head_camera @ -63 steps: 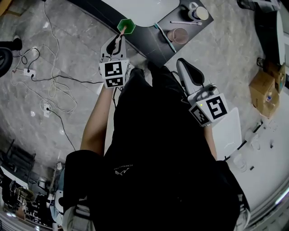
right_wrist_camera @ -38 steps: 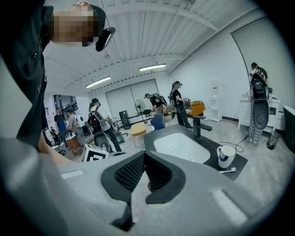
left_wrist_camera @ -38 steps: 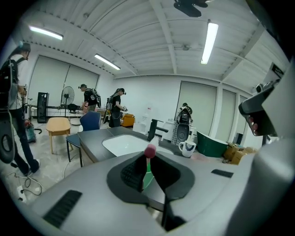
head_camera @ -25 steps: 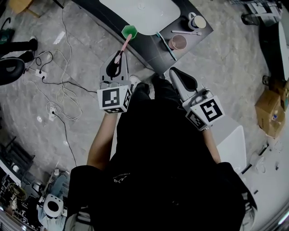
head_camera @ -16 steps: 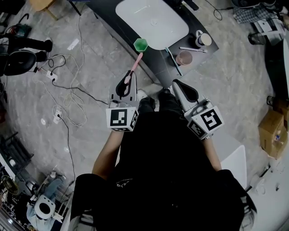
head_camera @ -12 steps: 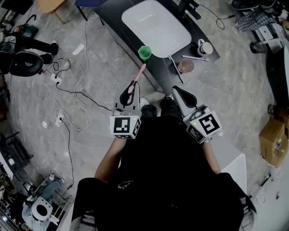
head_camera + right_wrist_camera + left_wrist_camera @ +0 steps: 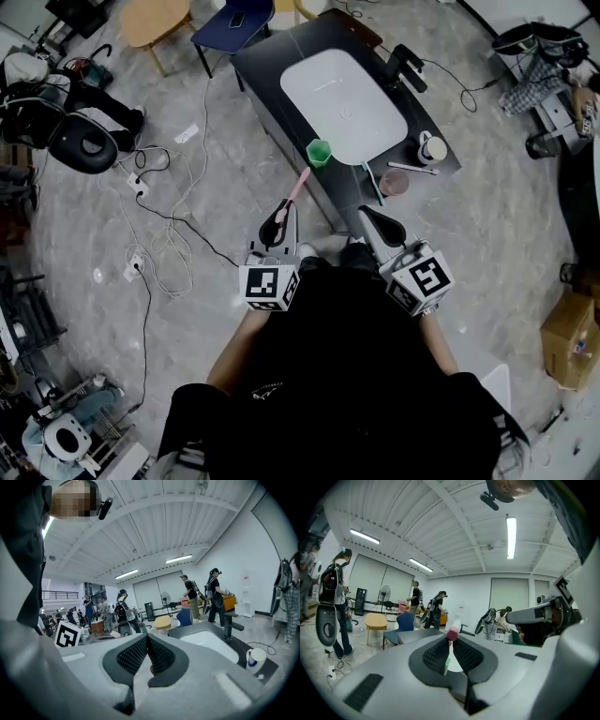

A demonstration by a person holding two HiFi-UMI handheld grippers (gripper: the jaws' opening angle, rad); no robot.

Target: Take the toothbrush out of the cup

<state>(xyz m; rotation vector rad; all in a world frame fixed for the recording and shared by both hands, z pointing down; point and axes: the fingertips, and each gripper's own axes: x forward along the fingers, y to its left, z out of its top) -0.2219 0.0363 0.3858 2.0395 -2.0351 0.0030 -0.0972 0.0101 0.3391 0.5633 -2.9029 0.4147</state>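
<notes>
- The pink toothbrush point(image 7: 297, 187) is out of the green cup point(image 7: 319, 152). The left gripper point(image 7: 279, 217) pinches its handle between narrow jaws. The brush slants toward the cup, its far tip near the rim but clear of it.
- Two and a half seconds earlier the brush stood in the cup with the left gripper at it. Since then it has been drawn back toward the person, and the gap has widened frame by frame.
- The removal itself looks done; at most, setting the brush down remains.
- The cup stands upright at the near left edge of the dark counter point(image 7: 265, 66), just beside the white basin point(image 7: 342, 94), with nothing showing above its rim.
- The right gripper point(image 7: 380, 223) hangs to the right, near the counter's near edge, its jaws pressed together on nothing.
- A brown cup point(image 7: 394, 183) and a white mug point(image 7: 431, 148) sit farther right on the counter, in the same places as before.
- The head view now takes in the whole counter; earlier only its near end showed.
</notes>
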